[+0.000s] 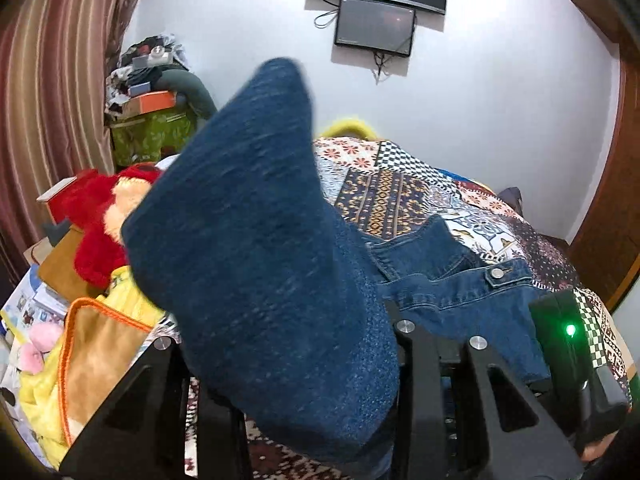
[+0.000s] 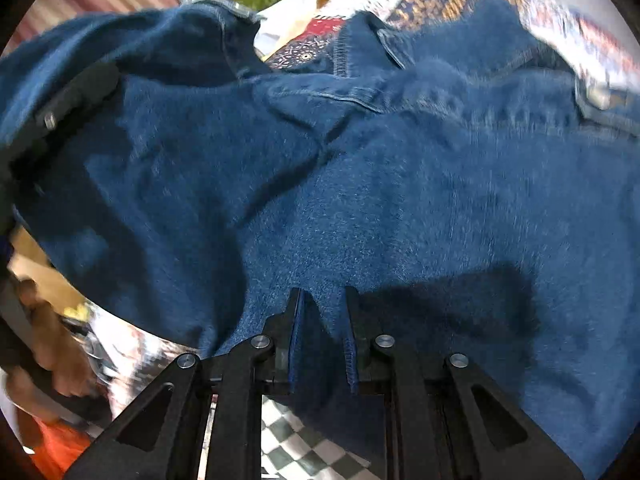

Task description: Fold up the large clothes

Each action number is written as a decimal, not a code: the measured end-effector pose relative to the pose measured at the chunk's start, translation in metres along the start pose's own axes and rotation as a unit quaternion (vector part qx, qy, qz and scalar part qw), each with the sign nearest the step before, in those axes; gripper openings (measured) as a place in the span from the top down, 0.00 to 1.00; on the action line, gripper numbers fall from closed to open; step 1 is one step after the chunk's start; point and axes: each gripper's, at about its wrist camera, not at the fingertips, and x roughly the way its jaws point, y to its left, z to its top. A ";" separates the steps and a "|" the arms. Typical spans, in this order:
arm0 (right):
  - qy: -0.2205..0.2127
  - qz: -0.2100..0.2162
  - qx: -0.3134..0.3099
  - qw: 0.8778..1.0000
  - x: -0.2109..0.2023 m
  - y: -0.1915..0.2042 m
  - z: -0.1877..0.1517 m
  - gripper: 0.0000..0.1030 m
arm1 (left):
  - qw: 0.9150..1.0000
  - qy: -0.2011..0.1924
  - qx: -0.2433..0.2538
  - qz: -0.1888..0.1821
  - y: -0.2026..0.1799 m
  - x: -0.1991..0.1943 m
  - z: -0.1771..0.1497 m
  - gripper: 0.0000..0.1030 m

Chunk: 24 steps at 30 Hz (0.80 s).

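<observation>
A dark blue denim garment [image 1: 256,240] with metal buttons lies partly on a patchwork bedspread [image 1: 400,184]. My left gripper [image 1: 296,368] is lifted with a big fold of the denim draped over it, hiding its fingertips; it seems shut on the cloth. In the right wrist view the denim garment [image 2: 400,200] fills the frame. My right gripper [image 2: 322,320] has its fingers [image 2: 294,312] around a ridge of denim, pinching it. The left gripper [image 2: 68,104] shows at the far left, under the raised fold.
A red plush toy [image 1: 104,216], yellow and orange cloths [image 1: 92,352] and boxes crowd the bed's left side. A striped curtain [image 1: 52,92] hangs at left. Screens [image 1: 376,28] hang on the white wall. The right gripper's body [image 1: 568,344] is at lower right.
</observation>
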 end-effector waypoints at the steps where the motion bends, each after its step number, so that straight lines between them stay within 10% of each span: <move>1: 0.002 0.023 0.024 0.999 -0.001 -0.009 0.000 0.85 | 1.000 -0.002 0.001 -0.006 -0.005 0.000 0.002 0.66; 6: 0.028 0.081 0.094 0.992 -0.022 -0.044 -0.005 0.85 | 0.999 -0.025 0.032 -0.037 -0.044 -0.009 0.022 0.68; 14: -0.089 0.013 0.106 0.990 -0.134 -0.086 -0.052 0.85 | 0.988 -0.038 0.094 -0.115 -0.156 -0.013 0.035 0.71; 24: -0.159 -0.073 0.140 0.975 -0.236 -0.123 -0.147 0.85 | 0.950 0.107 0.248 -0.158 -0.240 -0.004 -0.057 0.71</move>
